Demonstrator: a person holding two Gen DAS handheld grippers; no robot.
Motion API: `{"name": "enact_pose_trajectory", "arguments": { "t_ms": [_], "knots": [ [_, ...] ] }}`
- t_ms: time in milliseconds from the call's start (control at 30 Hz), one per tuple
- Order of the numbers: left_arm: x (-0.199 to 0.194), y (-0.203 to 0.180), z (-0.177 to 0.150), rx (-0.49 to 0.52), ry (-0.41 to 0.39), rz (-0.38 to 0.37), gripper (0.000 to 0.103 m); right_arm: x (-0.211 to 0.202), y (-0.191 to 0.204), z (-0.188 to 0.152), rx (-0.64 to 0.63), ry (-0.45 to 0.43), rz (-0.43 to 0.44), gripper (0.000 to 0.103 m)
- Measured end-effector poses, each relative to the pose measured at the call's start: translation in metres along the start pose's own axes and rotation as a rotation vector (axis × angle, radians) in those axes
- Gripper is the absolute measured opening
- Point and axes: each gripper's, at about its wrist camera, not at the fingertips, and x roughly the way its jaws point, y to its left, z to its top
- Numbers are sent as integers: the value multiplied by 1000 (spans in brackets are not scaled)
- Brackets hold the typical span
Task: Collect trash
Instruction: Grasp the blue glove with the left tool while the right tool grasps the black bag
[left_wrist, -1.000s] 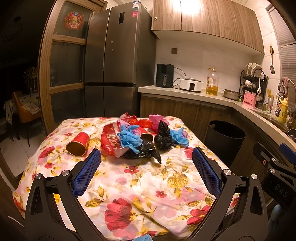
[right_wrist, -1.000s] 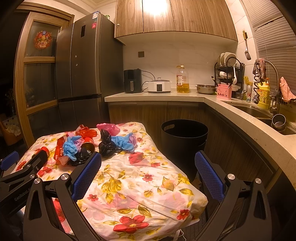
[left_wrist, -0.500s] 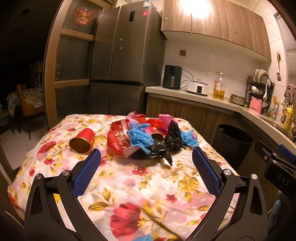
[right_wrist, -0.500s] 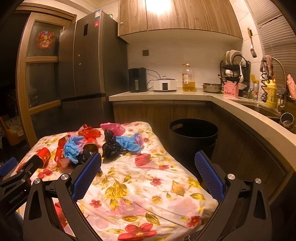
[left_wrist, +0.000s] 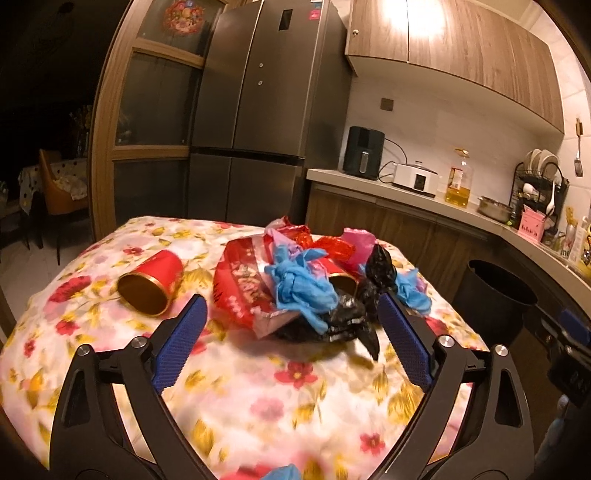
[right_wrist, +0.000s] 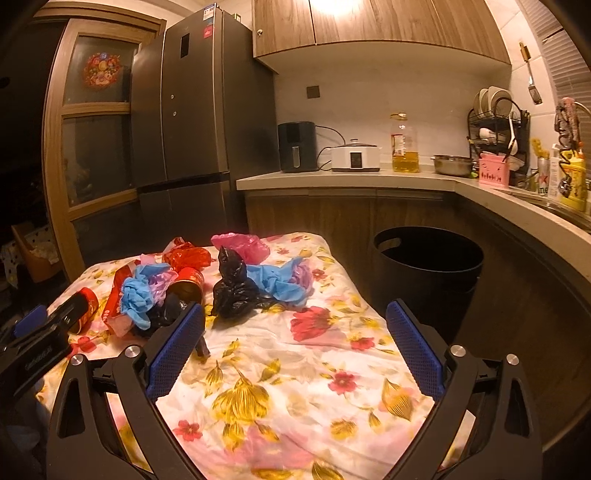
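Both tongs hang spread wide with nothing between their blue pads: the left gripper (left_wrist: 290, 334) points at the heap of trash, the right gripper (right_wrist: 295, 341) at bare floral tablecloth (right_wrist: 280, 369) nearer the table's right edge. The trash sits toward the far middle of the table — a red foil wrapper (left_wrist: 240, 280), a crumpled blue glove (left_wrist: 301, 286) on top of a black bag (left_wrist: 332, 325), a second knotted black bag (right_wrist: 231, 288) with another blue glove (right_wrist: 280, 282) just beside it, and pink plastic (right_wrist: 242, 245) behind. A red cup (left_wrist: 153, 282) lies on its side, apart to the left of the pile. The near half of the cloth is open. Past the right edge stands the black bin (right_wrist: 428, 269), its mouth open, between table and counter (right_wrist: 517, 218).
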Motion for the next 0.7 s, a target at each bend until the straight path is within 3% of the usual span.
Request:
{"name": "enact_pose_trajectory", "arguments": {
  "t_ms": [300,467,567,633,700],
  "knots": [
    [73,-2,5,-4,71,16,72,53,0,1,18,9,70,89],
    [96,6,5,-30,105,24,62,84,8,3,15,26,107,79],
    [107,9,3,-30,128,7,51,102,15,4,17,42,135,74],
    [113,11,1,-33,147,2,38,112,20,4,22,55,153,72],
    [117,16,-1,-46,166,-11,31,121,24,4,22,61,162,72]
  ]
}}
